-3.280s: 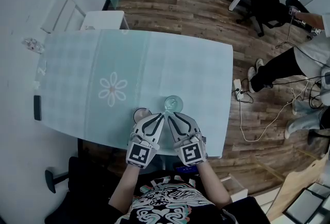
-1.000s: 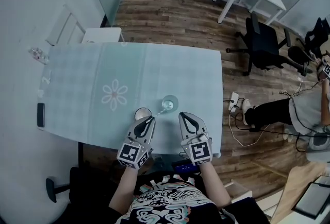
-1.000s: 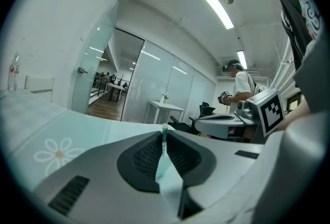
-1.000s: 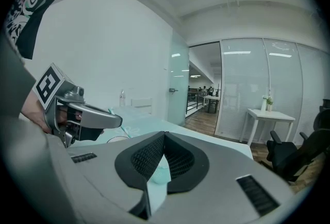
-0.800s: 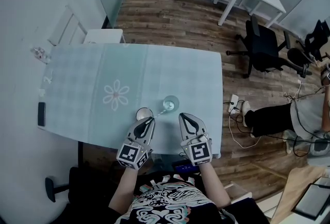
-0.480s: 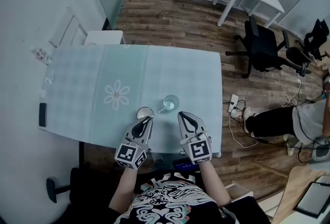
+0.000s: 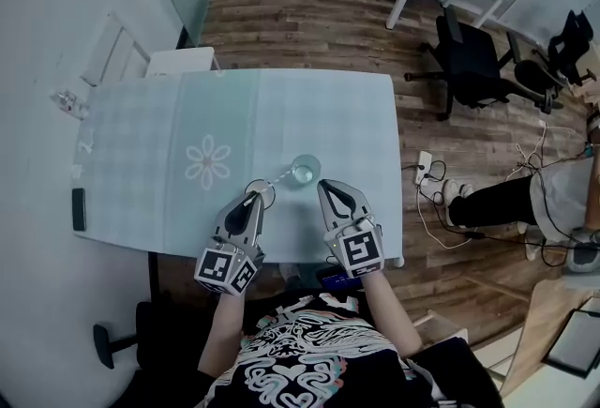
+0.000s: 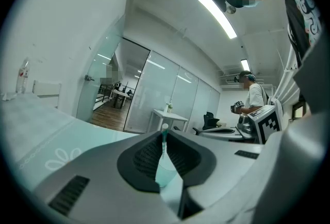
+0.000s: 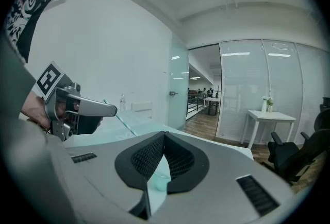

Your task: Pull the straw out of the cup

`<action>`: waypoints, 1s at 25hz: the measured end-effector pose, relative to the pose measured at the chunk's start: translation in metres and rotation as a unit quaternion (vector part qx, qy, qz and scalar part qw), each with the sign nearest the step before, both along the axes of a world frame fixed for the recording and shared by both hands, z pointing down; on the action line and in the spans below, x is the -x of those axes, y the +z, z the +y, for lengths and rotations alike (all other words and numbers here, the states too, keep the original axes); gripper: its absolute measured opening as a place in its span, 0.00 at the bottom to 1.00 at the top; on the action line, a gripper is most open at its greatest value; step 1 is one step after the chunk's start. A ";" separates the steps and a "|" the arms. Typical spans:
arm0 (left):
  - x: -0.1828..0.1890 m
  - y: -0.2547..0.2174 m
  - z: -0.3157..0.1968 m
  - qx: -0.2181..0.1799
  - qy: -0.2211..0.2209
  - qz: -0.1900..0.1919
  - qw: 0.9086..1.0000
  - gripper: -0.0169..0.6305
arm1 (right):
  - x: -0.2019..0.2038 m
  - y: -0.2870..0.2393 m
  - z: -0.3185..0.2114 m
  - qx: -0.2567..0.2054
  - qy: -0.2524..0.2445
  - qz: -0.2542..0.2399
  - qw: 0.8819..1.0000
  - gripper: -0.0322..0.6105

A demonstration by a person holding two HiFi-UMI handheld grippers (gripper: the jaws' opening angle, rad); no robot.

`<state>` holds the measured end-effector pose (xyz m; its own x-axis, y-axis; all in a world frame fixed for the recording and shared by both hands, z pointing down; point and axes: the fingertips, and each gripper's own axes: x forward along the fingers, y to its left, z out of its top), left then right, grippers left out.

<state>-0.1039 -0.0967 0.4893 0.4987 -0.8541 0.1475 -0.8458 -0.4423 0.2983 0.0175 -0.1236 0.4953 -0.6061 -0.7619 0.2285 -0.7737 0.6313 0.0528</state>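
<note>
Left gripper (image 7: 251, 198): jaws nearly together, and I am pinching the straw (image 8: 164, 139) between the pads. The left gripper view shows its white tip poking just above them. I am holding this gripper close to level, over the near part of the table (image 7: 141, 143). A small round thing is lying on the table right by its tip; I cannot tell what it is.

Straw: it is leaning at a slant from my pinch across toward the cup (image 7: 304, 171). In the head view its far end is reaching the cup's rim. I judge it is not yet clear of the cup, though that end is too small to be sure.

Cup: it is standing upright on the table, between the two grippers and a little beyond them.

Right gripper (image 7: 325, 186): pads pressed together at the tips with nothing between them. It is hovering just beside the cup, not gripping it.

Step in hand: the extraction itself, with the grip made and the straw partway out, as I read it.

Next move: draw the left gripper up and away along the straw's own line. Keep the pinch firm so the straw is not slipping. Watch that the unheld cup is not tipping.
</note>
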 end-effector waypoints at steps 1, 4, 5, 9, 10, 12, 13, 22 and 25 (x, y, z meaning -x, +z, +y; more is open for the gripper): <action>0.001 -0.002 0.000 0.000 -0.001 0.003 1.000 0.07 | -0.001 -0.001 0.000 0.000 0.001 -0.001 1.000 0.08; 0.001 -0.005 0.001 -0.002 -0.001 0.005 1.000 0.07 | -0.004 -0.003 0.000 0.000 0.003 -0.007 1.000 0.08; 0.001 -0.006 0.001 -0.003 -0.001 0.004 1.000 0.07 | -0.005 -0.003 0.000 0.000 0.004 -0.009 1.000 0.08; 0.000 -0.013 0.003 -0.008 -0.003 0.010 1.000 0.07 | -0.009 -0.008 0.000 -0.002 0.010 -0.021 1.000 0.08; 0.001 -0.016 0.004 -0.009 -0.005 0.016 1.000 0.07 | -0.010 -0.010 -0.001 -0.002 0.011 -0.024 1.000 0.08; 0.002 -0.024 0.006 -0.012 -0.009 0.034 0.999 0.07 | -0.011 -0.014 -0.002 -0.004 0.013 -0.029 0.999 0.08; 0.002 -0.028 0.007 -0.014 -0.009 0.039 0.999 0.07 | -0.011 -0.017 -0.003 -0.005 0.013 -0.033 0.999 0.08; 0.017 -0.044 0.010 -0.036 -0.010 0.082 0.996 0.07 | -0.006 -0.025 -0.005 -0.007 0.019 -0.060 0.998 0.08; 0.019 -0.045 0.011 -0.037 -0.012 0.095 0.995 0.07 | -0.007 -0.026 -0.004 -0.006 0.023 -0.062 0.998 0.08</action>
